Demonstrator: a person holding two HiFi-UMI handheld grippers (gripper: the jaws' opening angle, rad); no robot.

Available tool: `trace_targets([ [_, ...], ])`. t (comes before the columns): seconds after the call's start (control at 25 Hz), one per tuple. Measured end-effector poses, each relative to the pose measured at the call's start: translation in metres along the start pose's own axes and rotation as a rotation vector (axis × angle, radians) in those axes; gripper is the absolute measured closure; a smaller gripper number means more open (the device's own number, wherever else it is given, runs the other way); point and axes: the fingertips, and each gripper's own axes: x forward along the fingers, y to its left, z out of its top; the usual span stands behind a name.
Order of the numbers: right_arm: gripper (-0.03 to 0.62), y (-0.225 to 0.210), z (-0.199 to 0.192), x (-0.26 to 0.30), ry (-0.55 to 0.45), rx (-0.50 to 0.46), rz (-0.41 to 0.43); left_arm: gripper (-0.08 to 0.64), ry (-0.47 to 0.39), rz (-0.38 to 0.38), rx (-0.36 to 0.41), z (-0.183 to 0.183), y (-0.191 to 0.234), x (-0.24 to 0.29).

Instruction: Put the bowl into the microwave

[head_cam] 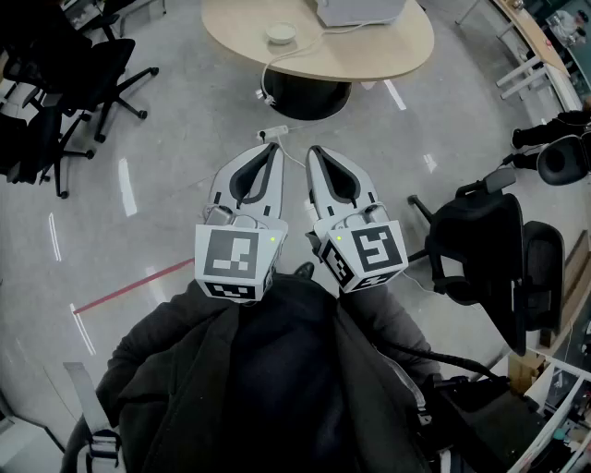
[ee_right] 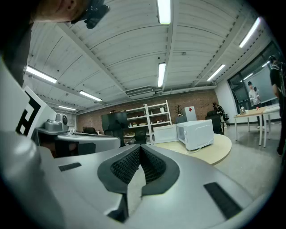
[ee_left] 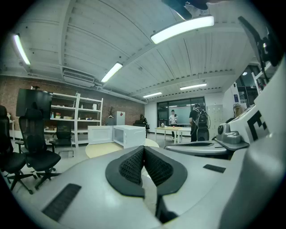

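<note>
A small white bowl rests on the round beige table, left of the white microwave at the head view's top edge. In both gripper views the microwave stands far off with its door swung open; I see no bowl there. My left gripper and right gripper are held side by side in front of the person's body, over the floor and well short of the table. Both are shut with nothing between the pads.
A white power strip with its cable lies on the floor between the grippers and the table's black base. Black office chairs stand at the left and right. Shelves line the back wall; people stand far off.
</note>
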Motion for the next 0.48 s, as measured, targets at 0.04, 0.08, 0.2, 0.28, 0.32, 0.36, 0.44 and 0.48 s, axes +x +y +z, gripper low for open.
trace_targets([
  [0.04, 0.588, 0.0, 0.0, 0.0, 0.002, 0.0, -0.001, 0.551, 0.0, -0.002, -0.002, 0.0, 0.0, 0.0],
  [0.08, 0.588, 0.001, -0.001, 0.0, 0.003, 0.0, -0.001, 0.551, 0.001, -0.003, -0.005, -0.001, 0.0, 0.0],
  [0.2, 0.588, 0.001, -0.003, 0.0, 0.01, 0.003, -0.006, 0.551, 0.005, 0.001, -0.02, -0.003, 0.004, -0.001],
  [0.28, 0.586, 0.002, -0.004, 0.001, 0.014, 0.008, -0.004, 0.551, 0.008, 0.018, -0.037, -0.005, 0.012, -0.003],
  [0.32, 0.586, 0.003, -0.005, 0.003, 0.015, 0.011, -0.001, 0.551, 0.008, 0.03, -0.046, -0.006, 0.019, -0.004],
  [0.36, 0.587, 0.005, -0.007, 0.006, 0.017, 0.014, 0.001, 0.551, 0.008, 0.041, -0.054, -0.007, 0.026, -0.004],
  [0.44, 0.586, 0.01, -0.009, 0.016, 0.026, 0.015, 0.002, 0.551, 0.009, 0.052, -0.067, -0.011, 0.041, -0.004],
  [0.48, 0.586, 0.013, -0.011, 0.022, 0.031, 0.015, 0.003, 0.551, 0.009, 0.052, -0.072, -0.012, 0.047, -0.004],
])
